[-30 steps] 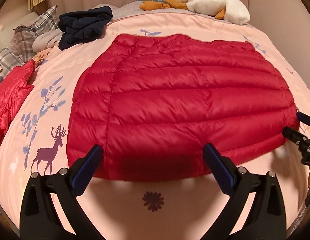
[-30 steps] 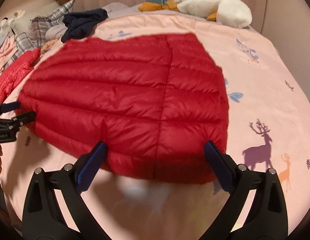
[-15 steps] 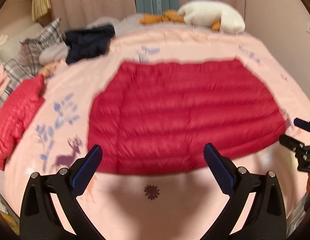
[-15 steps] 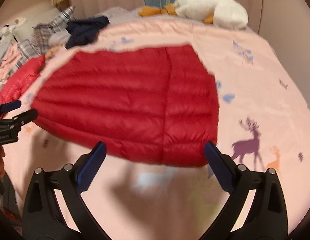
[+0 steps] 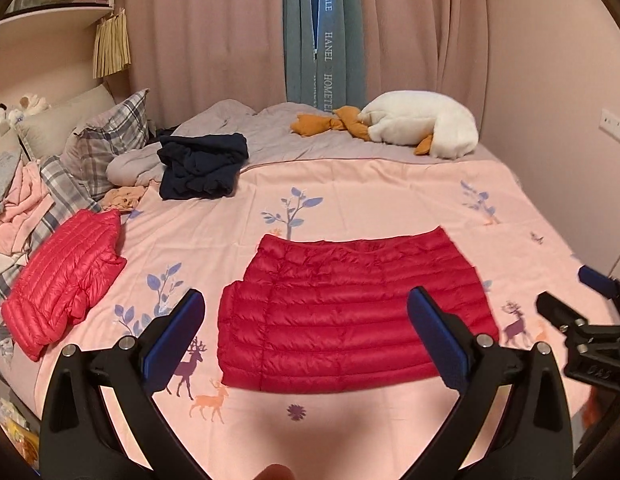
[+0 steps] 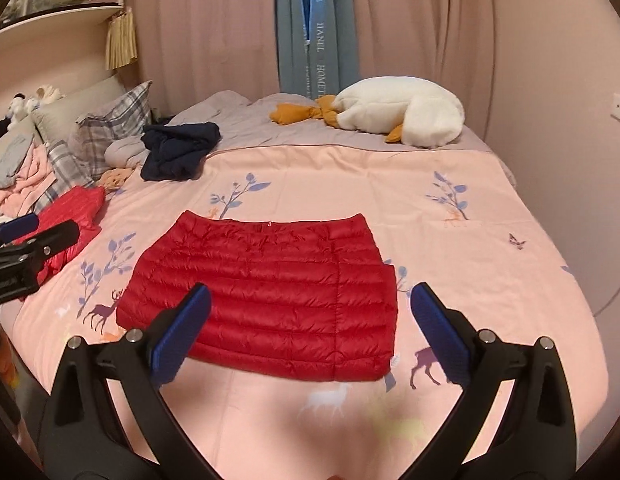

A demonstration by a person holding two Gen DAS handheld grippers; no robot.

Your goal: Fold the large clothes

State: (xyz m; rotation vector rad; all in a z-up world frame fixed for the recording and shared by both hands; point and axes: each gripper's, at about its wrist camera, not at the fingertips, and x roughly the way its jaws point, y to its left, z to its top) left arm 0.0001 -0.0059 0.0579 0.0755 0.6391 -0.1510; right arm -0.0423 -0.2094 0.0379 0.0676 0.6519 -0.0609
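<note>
A red quilted down jacket (image 5: 349, 316) lies flat, folded into a rectangle, on the pink bedspread (image 5: 389, 192); it also shows in the right wrist view (image 6: 266, 300). My left gripper (image 5: 306, 332) is open and empty, held above and in front of the jacket's near edge. My right gripper (image 6: 310, 328) is open and empty, likewise held back from the jacket. The right gripper shows at the right edge of the left wrist view (image 5: 577, 304); the left gripper shows at the left edge of the right wrist view (image 6: 38, 236).
A second folded red-pink down jacket (image 5: 62, 272) lies at the bed's left. A dark navy garment (image 5: 202, 164), plaid pillows (image 5: 106, 140) and loose clothes sit at the back left. A white goose plush (image 5: 421, 124) lies at the back by the curtains.
Both grippers have pulled back and risen from the jacket's near edge, so the jacket looks much smaller and the whole bed and curtains have come into view. The jacket lies still.
</note>
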